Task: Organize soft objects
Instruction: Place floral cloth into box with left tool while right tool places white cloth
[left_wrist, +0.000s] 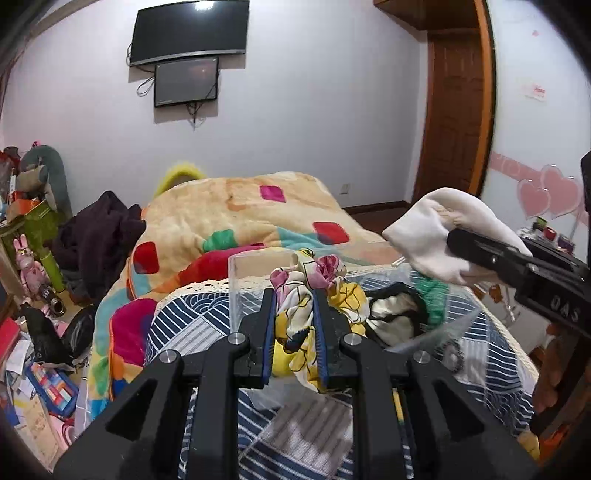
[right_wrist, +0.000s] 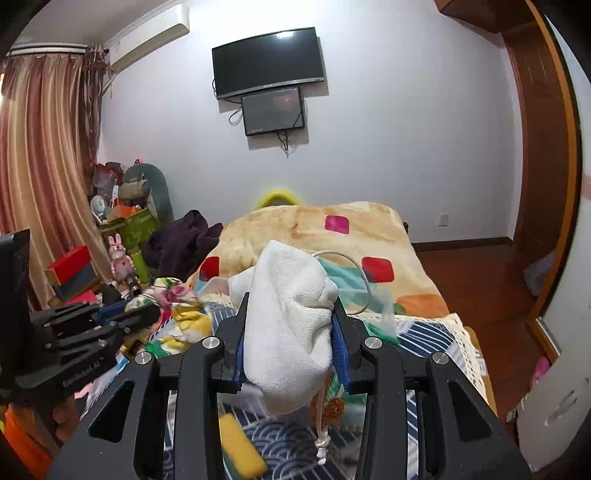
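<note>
Left wrist view: your left gripper (left_wrist: 294, 325) is clamped on a crumpled floral cloth (left_wrist: 295, 332) — yellow, white, pink — above the clear plastic bin (left_wrist: 251, 266) on the bed. Your right gripper (right_wrist: 291, 325) pinches a white terry pouch (right_wrist: 291, 314), drawstring dangling.

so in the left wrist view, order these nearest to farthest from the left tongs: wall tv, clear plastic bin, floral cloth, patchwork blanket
1. floral cloth, clamped between the left tongs
2. clear plastic bin, just ahead on the bed
3. patchwork blanket, heaped behind the bin
4. wall tv, high on the far wall
</note>
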